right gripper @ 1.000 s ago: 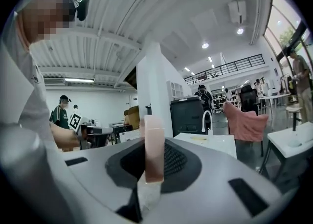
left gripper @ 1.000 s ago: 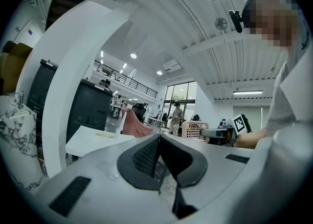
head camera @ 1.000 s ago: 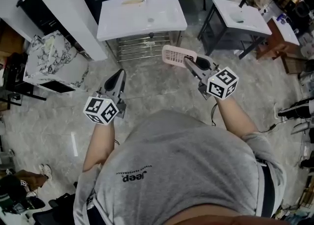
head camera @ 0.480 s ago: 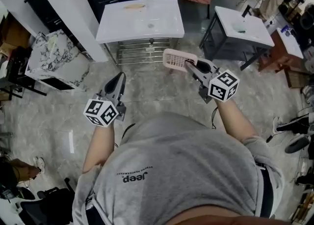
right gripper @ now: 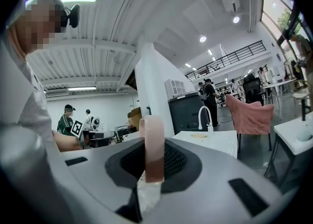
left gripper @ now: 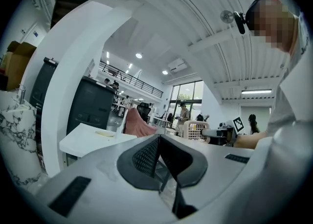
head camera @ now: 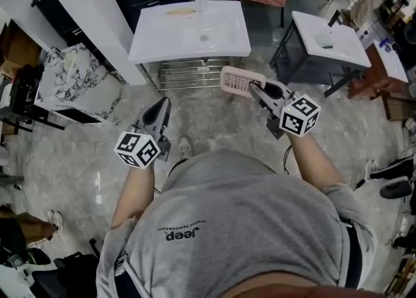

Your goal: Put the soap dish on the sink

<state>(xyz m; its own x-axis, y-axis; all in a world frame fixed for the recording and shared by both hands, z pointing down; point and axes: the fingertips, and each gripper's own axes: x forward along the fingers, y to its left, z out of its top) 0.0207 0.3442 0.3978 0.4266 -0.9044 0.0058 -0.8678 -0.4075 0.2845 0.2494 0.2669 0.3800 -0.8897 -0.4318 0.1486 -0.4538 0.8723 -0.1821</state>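
That pale pink slotted plastic soap dish [head camera: 238, 80] looks super light and fairly stiff, maybe a bit slick, so pinching one rim seems fine. That's what the right gripper [head camera: 255, 88] is doing, jaws clamped on its edge. It's up in the air, short of the white ceramic sink [head camera: 162, 43]. The left gripper [head camera: 162, 104] has its jaws together, empty. One-edge grip could pivot though.

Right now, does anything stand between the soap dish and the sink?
Nothing visible does. The right gripper holds the soap dish in the air near the front right corner of the sink, with only open space between them. The left gripper is shut, empty and off to the side.
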